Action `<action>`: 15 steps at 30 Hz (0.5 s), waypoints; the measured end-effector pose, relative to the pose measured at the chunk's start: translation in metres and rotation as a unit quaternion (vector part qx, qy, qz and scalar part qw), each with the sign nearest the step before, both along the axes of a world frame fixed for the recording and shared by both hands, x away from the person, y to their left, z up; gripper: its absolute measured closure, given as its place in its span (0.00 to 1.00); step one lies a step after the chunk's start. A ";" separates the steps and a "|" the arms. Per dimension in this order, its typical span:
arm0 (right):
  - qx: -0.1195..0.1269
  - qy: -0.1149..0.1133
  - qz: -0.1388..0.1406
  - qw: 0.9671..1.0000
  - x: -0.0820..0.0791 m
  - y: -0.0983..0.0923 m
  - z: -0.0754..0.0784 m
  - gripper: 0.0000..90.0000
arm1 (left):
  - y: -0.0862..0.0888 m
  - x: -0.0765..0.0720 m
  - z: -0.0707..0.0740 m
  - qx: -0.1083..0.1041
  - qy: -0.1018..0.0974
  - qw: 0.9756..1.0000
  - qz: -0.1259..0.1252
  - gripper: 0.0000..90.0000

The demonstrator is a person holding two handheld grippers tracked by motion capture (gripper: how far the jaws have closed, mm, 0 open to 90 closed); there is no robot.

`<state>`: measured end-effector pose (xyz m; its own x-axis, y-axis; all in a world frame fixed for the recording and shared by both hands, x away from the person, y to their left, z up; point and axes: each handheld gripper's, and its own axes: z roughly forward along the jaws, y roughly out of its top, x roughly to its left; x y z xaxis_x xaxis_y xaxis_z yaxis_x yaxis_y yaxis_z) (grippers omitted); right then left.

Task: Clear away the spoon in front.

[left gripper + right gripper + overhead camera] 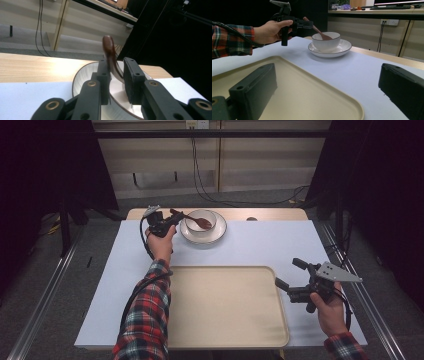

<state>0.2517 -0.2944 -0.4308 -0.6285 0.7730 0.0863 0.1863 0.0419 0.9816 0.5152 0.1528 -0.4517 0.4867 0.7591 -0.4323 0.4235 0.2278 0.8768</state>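
Ahead of my left tongs [172, 219], clenched on a brown spoon [200, 222] over the bowl [202, 218], wood-panelled wall rises. My right tongs [289, 276] gape released beside the beige tray [225, 310] on the white-covered table [260, 245].

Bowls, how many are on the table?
1. The white bowl sits on the plate at the table's far edge, with the spoon held by the left gripper resting in it.

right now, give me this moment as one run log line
left gripper: shut on spoon, over bowl on plate | right gripper: open, unloaded, beside tray | tray: bare
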 end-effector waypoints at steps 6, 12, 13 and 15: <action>-0.001 -0.001 0.000 1.000 -0.001 0.000 0.000 0.02 | -0.001 0.000 0.007 -0.004 0.000 1.000 -0.012 0.90; 0.000 -0.001 0.002 1.000 -0.001 0.000 0.000 0.02 | 0.000 0.000 0.016 -0.003 -0.007 1.000 -0.025 0.93; -0.001 -0.002 0.003 1.000 -0.001 0.000 0.000 0.02 | 0.000 0.000 0.016 -0.003 -0.007 1.000 -0.025 0.93; -0.002 0.000 0.003 1.000 -0.001 0.000 0.000 0.02 | 0.000 0.000 0.018 -0.005 -0.009 1.000 -0.023 0.93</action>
